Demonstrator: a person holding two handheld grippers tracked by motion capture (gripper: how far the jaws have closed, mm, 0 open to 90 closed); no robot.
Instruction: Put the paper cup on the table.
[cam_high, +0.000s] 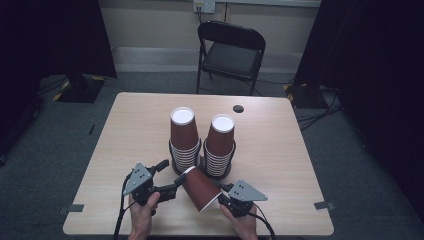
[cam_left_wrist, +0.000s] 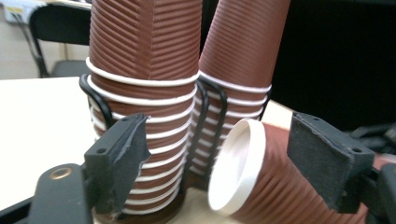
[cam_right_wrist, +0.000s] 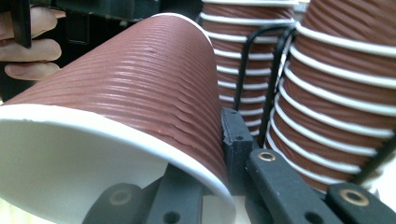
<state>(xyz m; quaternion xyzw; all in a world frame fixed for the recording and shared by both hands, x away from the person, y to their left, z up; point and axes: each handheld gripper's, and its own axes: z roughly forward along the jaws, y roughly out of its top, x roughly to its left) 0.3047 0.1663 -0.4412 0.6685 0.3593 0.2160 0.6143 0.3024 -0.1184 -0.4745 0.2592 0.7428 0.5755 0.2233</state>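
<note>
A single brown ribbed paper cup (cam_high: 200, 189) lies tilted near the table's front edge, its open mouth towards my right gripper (cam_high: 226, 196). That gripper (cam_right_wrist: 205, 163) is shut on the cup's (cam_right_wrist: 140, 88) wall at the rim, with one jaw inside and one outside. My left gripper (cam_high: 172, 175) stands open. In the left gripper view the cup's white closed end (cam_left_wrist: 236, 168) sits between the spread jaws of that gripper (cam_left_wrist: 219, 144), nearer the right one. Just behind, two stacks of upturned cups (cam_high: 184, 135) (cam_high: 220, 142) stand in a black wire holder (cam_left_wrist: 95, 100).
The light wooden table (cam_high: 135, 130) has a cable hole (cam_high: 238, 108) at the back. A black folding chair (cam_high: 231, 50) stands beyond the table's far edge. Dark curtains hang at both sides of the room.
</note>
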